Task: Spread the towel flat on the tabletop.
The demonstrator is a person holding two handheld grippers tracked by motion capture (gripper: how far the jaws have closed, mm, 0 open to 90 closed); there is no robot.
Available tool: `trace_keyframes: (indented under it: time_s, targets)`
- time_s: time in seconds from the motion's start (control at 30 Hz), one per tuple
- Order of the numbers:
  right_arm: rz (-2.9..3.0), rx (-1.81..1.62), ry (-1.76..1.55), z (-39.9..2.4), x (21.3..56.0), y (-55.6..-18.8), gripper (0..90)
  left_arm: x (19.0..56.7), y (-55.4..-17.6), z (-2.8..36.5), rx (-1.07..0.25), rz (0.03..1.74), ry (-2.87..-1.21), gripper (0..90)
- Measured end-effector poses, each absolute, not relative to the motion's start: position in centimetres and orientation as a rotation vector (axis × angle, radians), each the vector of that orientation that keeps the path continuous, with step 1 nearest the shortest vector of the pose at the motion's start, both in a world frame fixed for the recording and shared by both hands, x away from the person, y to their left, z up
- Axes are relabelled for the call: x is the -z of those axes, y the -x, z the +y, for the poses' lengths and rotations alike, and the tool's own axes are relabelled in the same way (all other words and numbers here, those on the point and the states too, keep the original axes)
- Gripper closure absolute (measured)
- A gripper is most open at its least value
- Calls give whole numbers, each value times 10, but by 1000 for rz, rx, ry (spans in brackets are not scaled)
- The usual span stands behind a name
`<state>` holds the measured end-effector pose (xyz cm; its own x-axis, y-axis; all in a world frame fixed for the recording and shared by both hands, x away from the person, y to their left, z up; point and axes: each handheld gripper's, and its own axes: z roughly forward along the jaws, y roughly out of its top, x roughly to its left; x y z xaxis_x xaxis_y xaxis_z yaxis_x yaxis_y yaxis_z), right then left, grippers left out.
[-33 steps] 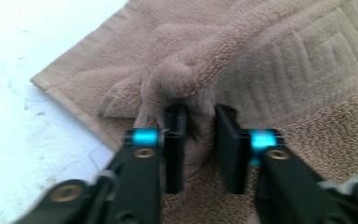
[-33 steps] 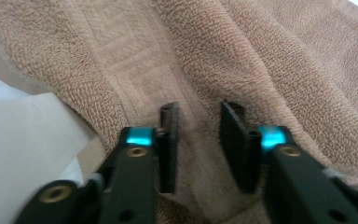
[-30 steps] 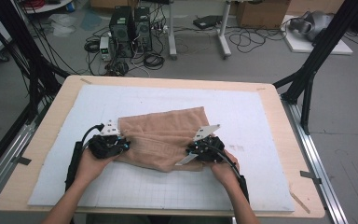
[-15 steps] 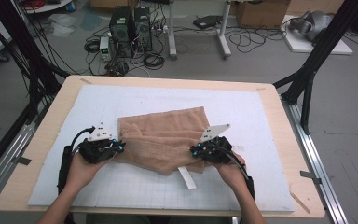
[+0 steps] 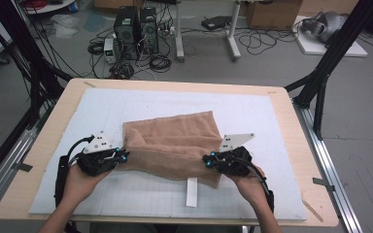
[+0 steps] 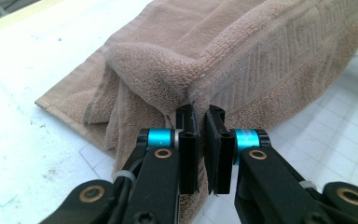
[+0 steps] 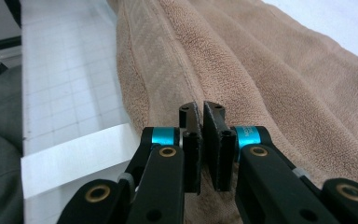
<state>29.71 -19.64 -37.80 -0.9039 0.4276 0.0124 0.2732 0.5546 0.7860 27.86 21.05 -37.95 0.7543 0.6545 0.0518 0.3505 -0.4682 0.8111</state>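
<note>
Lifted since the earlier frame: near edge of brown towel (image 5: 175,145), both corners raised off the mat and drawn toward the lower frame.

Left of centre in high view: left gripper (image 5: 121,156), jaws pinched narrow on towel's near-left corner, folds bunched over the tips in left gripper view (image 6: 200,116). Mid-frame: towel draped across white gridded mat (image 5: 252,111), far half lying flat, white tag (image 5: 191,192) hanging below the near edge. Right of centre: right gripper (image 5: 208,160), jaws clamped on near-right corner; right gripper view (image 7: 201,114) confirms hem between pads.

Towel (image 5: 175,145): brown terry cloth, rough; mat (image 5: 252,111) matt white.
</note>
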Motion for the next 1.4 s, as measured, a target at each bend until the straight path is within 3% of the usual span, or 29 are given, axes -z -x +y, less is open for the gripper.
trace_keyframes:
  time_s: [0.63, 0.7, 0.77, 0.9, 1.13, 1.4]
  targets:
    - [2619, -1349, -459, -204, 349, -219, 854, 346, -188, 217, -439, 591, -2117, 843]
    - [2614, -1373, -431, -204, 346, -212, 821, 343, -180, 217, -420, 574, -2128, 805]
    - [2606, -1402, -431, -205, 344, -211, 788, 341, -178, 218, -431, 567, -2119, 694]
    - [2604, -1380, -469, -204, 346, -221, 729, 345, -191, 219, -451, 594, -2109, 642]
    - [2615, -1270, -560, -201, 375, -253, 638, 376, -227, 217, -429, 646, -2100, 627]
    - [2647, -1173, -652, -201, 415, -285, 615, 417, -265, 212, -391, 722, -2128, 612]
